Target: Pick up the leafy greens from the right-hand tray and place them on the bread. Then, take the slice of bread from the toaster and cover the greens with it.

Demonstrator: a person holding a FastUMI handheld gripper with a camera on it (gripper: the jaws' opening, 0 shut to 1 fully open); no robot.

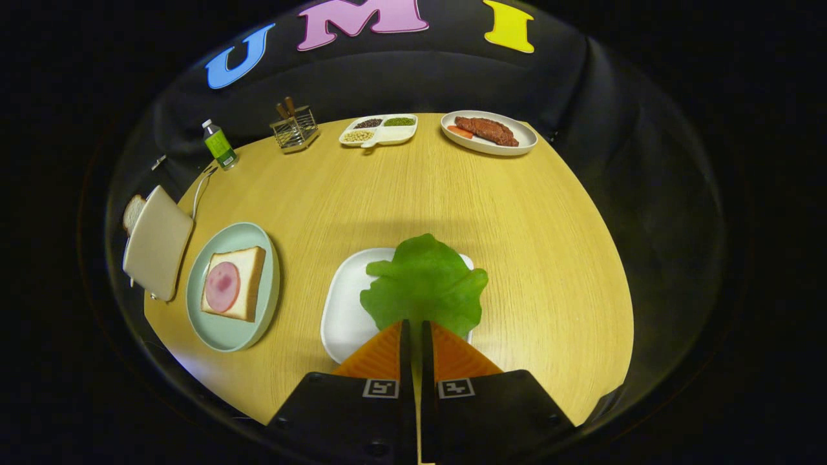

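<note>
We see a desk [400, 194] of pale wood grain with a matt finish. At centre, a smooth white tray [345, 310] carries a ruffled, matt lettuce leaf [426, 284]. At upper left, a wire-metal holder [295, 131] glints beside a plastic bottle [218, 144]; the glazed plate [223, 329] looks smooth.

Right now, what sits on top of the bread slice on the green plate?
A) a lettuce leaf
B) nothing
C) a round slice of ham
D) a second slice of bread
C: a round pink ham slice lies on the bread slice on the green plate, while the lettuce leaf is at the nearly closed tongs over the white tray.
</note>
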